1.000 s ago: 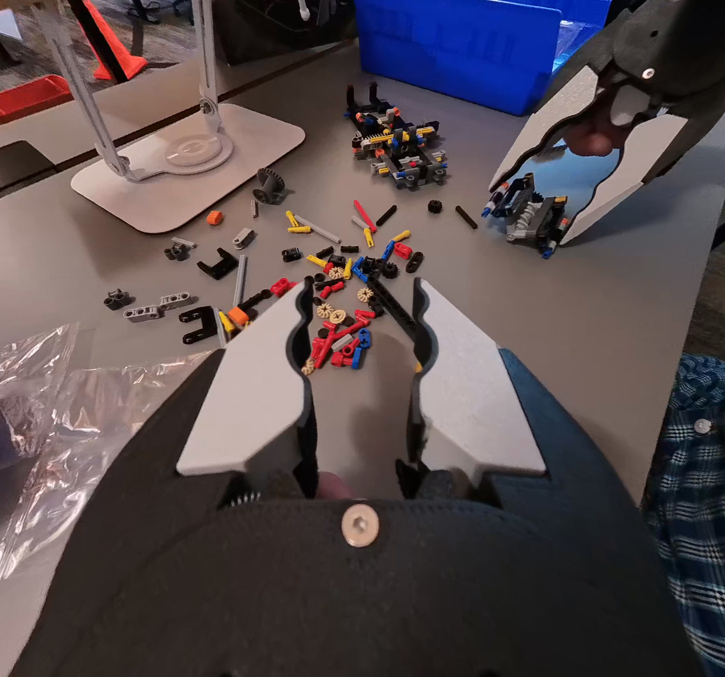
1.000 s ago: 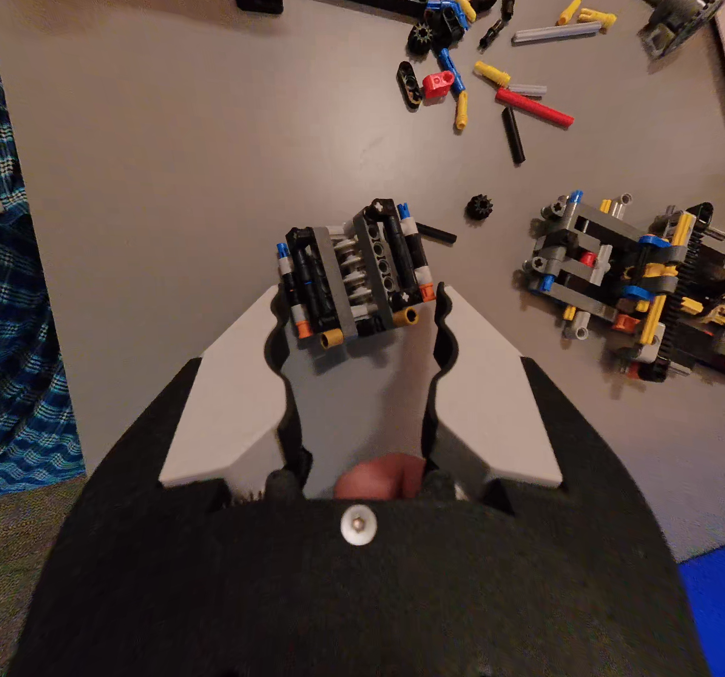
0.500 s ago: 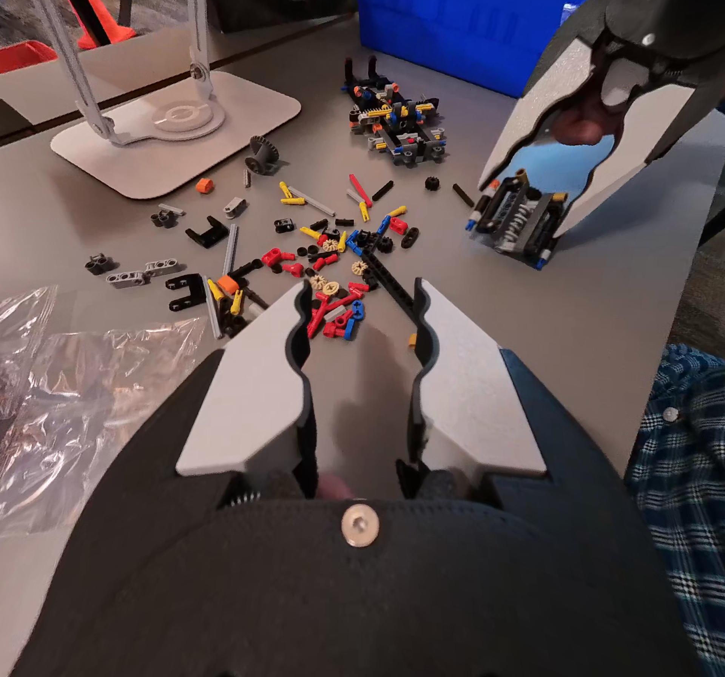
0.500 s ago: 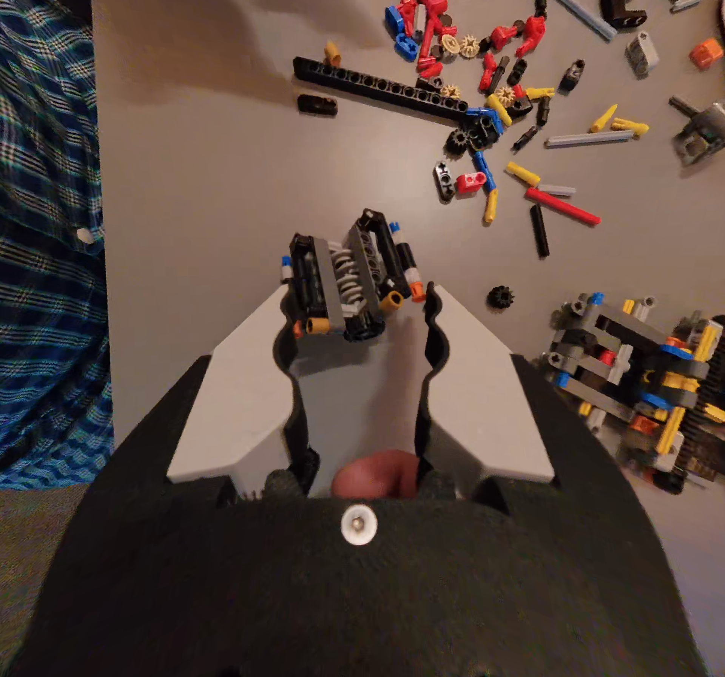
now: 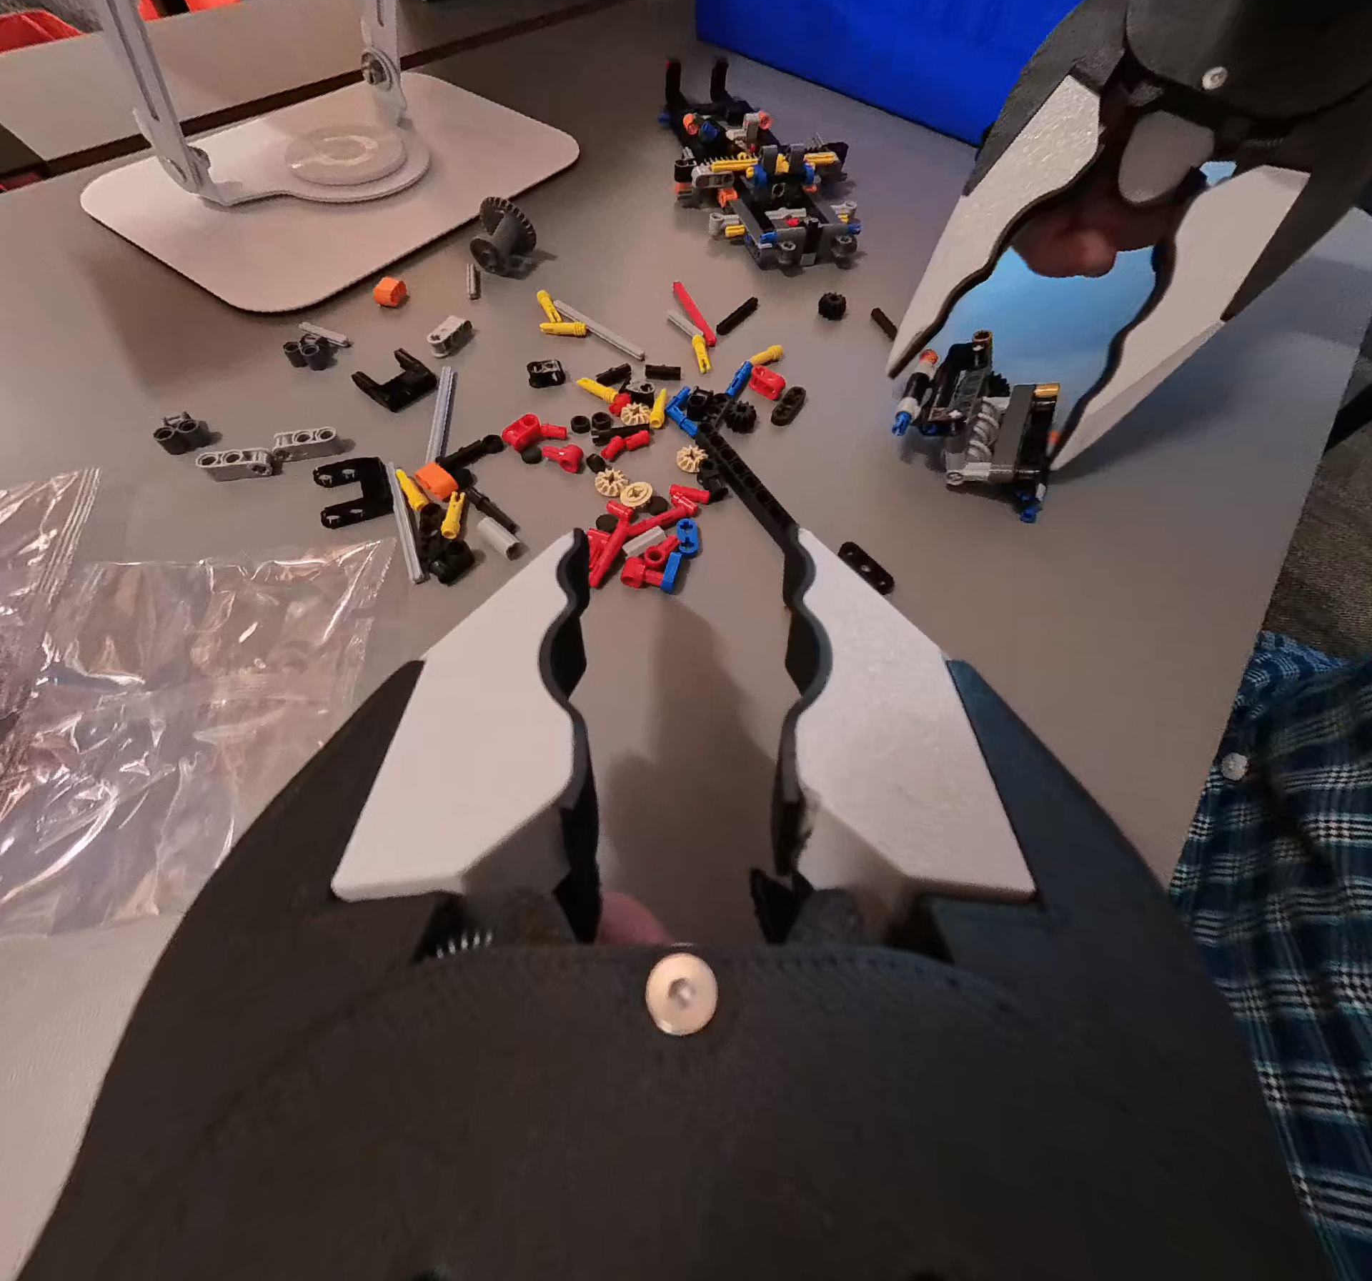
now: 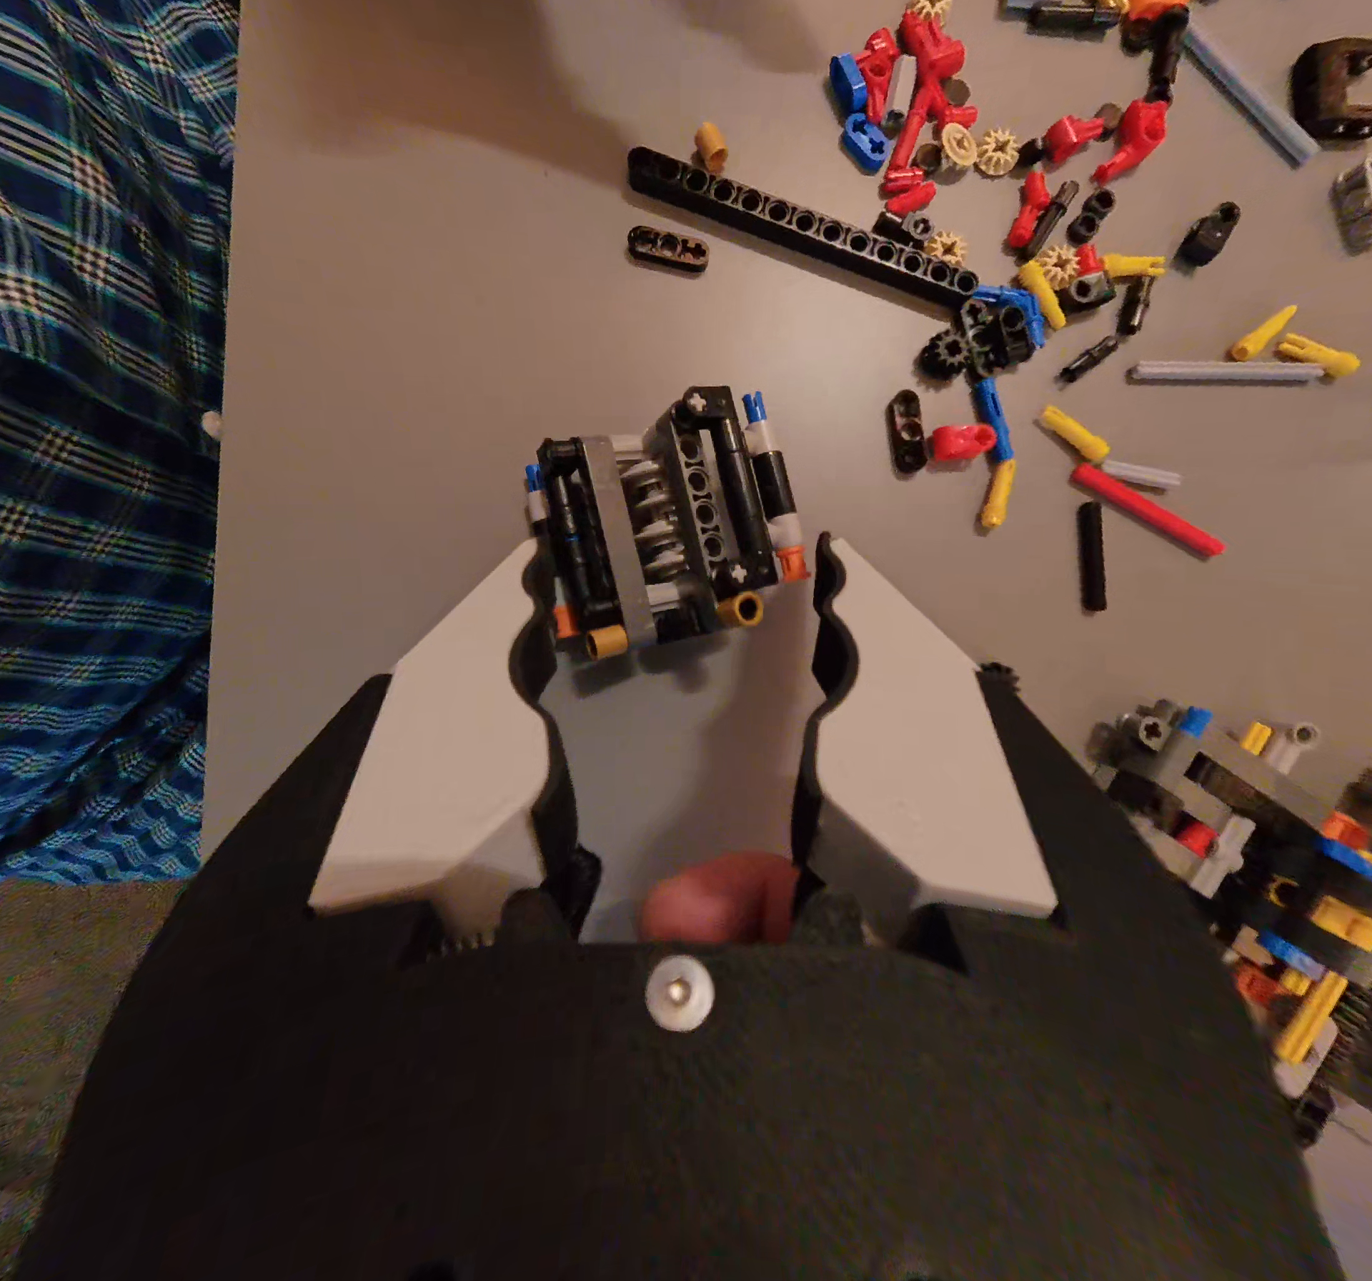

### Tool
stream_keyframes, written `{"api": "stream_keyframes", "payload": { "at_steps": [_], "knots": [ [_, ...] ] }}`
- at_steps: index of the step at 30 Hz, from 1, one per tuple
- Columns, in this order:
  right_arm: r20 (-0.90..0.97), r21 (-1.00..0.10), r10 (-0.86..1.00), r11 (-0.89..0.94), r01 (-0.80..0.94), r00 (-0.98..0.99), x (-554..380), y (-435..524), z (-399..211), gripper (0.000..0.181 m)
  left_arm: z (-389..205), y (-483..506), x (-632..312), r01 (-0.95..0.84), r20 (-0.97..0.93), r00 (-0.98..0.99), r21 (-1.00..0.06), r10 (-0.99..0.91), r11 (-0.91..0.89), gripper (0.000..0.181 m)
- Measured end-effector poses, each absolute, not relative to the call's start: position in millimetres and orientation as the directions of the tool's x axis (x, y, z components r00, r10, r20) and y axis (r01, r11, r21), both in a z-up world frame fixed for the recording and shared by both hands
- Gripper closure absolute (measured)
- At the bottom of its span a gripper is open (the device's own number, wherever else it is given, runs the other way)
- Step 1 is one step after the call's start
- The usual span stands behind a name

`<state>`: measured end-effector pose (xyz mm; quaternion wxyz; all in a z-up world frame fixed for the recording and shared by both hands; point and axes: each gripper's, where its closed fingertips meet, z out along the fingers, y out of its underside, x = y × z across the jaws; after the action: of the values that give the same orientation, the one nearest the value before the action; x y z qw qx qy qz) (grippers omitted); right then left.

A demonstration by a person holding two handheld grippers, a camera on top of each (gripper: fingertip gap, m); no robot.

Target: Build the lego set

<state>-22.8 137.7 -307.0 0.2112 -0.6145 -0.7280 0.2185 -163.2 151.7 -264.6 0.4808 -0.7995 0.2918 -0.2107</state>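
The engine block (image 6: 657,525) lies on the grey table (image 6: 445,355), its near end between the spread tips of the right claw (image 6: 677,555); whether either finger touches it is unclear. The left claw (image 5: 687,551) is also open and empty, its tips just short of the loose parts (image 5: 638,473), with the long black beam (image 5: 746,484) running toward its right finger. The chassis (image 5: 768,195) sits farther back, before the blue bin (image 5: 891,6).

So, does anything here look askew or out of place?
The small engine block sits tilted between the open right tool's fingers, one end raised off the table. The loose parts are scattered, as expected mid-build. Nothing looks damaged.
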Motion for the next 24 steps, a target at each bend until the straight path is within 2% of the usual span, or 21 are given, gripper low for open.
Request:
{"api": "stream_keyframes", "payload": {
  "at_steps": [2,7,18,24],
  "knots": [
    [0.05,-0.569,0.986,0.161,0.807,-0.161,-25.6,137.6,-307.8,0.106,-265.5,151.4,-162.9,-0.262,0.062,0.74,-0.891,-0.67,-0.372,0.132],
    [0.072,-0.59,0.989,0.148,0.794,-0.13,-24.5,138.5,-298.6,0.103,-268.5,149.6,-158.9,-0.252,0.097,0.731,-0.882,-0.676,-0.398,0.13],
    [0.095,-0.703,0.989,-0.017,0.711,0.117,-13.5,150.6,-281.6,0.103,-269.9,152.5,-162.2,-0.242,0.105,0.738,-0.881,-0.666,-0.407,0.129],
    [0.071,-0.714,0.991,-0.028,0.699,0.113,-13.9,143.0,-287.3,0.103,-268.0,153.2,-164.8,-0.225,0.111,0.746,-0.886,-0.656,-0.406,0.129]
  ]
}}
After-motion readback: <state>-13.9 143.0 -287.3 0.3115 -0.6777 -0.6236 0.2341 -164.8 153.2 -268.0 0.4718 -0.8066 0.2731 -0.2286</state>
